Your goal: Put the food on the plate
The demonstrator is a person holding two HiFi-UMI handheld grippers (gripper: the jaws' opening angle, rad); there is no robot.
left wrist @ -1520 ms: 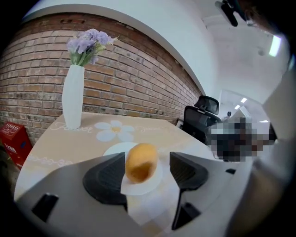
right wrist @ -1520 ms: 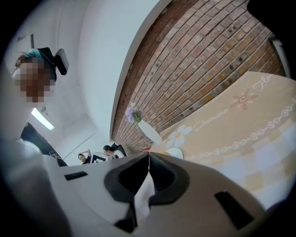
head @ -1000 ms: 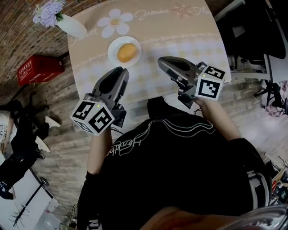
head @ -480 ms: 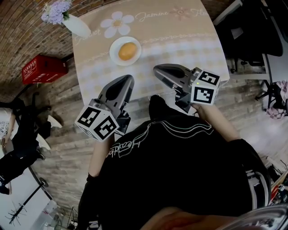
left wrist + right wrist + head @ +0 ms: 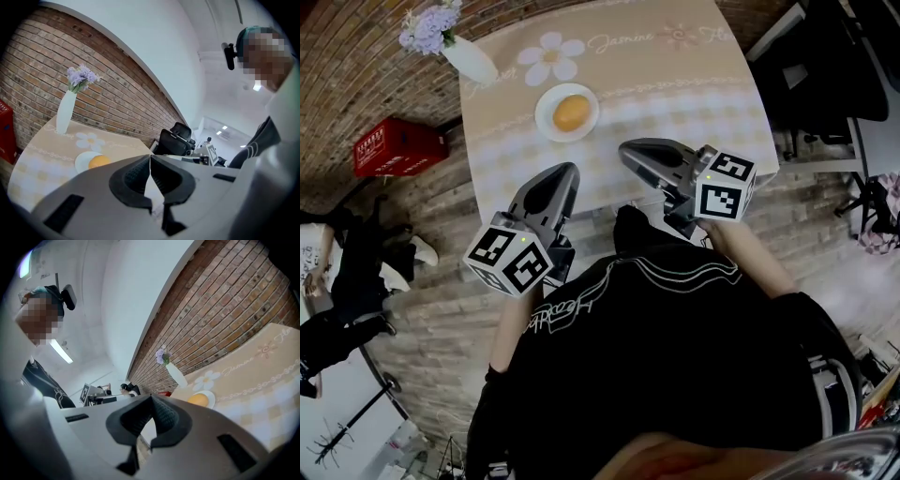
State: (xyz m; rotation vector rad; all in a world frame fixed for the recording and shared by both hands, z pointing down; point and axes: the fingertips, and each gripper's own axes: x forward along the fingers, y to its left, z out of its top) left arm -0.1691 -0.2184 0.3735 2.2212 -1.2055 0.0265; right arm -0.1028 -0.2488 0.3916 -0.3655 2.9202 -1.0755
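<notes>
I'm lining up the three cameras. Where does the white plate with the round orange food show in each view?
Head view: white plate at upper centre, on the table.
Left gripper view: lower left, below the vase.
Right gripper view: just right of centre, below the vase.
Shared landmark: the white vase of purple flowers near the brick wall.

The surface (image 5: 675, 84), covered in beige cloth printed with a daisy, script and pale checks, carries a white vase (image 5: 473, 62) of lilac flowers at its far left corner. A round white plate (image 5: 543, 114) lies left of centre, apart from the vase.
</notes>
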